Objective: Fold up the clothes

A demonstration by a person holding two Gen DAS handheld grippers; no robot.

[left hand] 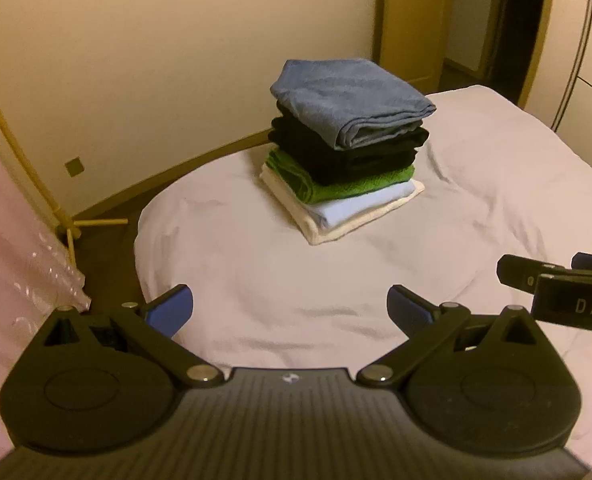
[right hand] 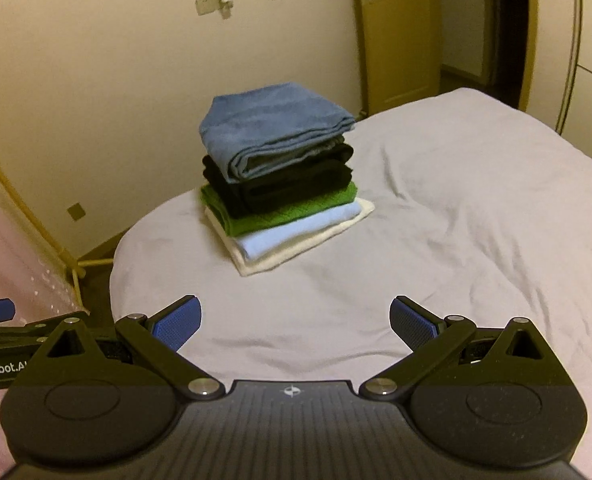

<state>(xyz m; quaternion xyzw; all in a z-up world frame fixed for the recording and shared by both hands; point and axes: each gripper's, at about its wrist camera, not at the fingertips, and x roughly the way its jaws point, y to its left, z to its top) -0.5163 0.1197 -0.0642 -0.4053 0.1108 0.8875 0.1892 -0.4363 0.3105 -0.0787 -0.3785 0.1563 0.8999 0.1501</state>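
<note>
Two grippers appear, each seen from its own wrist camera. We hold the left gripper (left hand: 289, 312) with its jaws spread wide and nothing between them; its blue pads (left hand: 171, 314) hang above bare sheet. We hold the right gripper (right hand: 293, 322) the same way, jaws wide apart and empty, blue pads (right hand: 177, 326) over the sheet. From the left wrist view, part of the right gripper enters at the right edge, just beside the left one; from the right wrist view, part of the left gripper enters at the left edge. Neither gripper touches any cloth.

Ahead of both grippers, well apart from the pads, we see a stack of folded clothes (left hand: 346, 152) resting on the bed (left hand: 496, 184), near its far-left corner. From the top downward the stack reads: a blue-grey garment (left hand: 348, 96), black garments (left hand: 348, 148), a green piece (left hand: 360, 188), a pale blue piece (left hand: 360, 206), and a cream piece (left hand: 336, 230) at the base, whose edges show slightly beyond the layers above. The layers sit roughly squared, folded edges facing us.

The bed is covered by a pale, lightly wrinkled sheet. Beyond it stand a cream wall (left hand: 155, 60) with a wooden skirting and an open wooden door (left hand: 412, 16). At the left edge we see a wooden rack (left hand: 23, 160) beside clear plastic wrapping (left hand: 11, 248).
</note>
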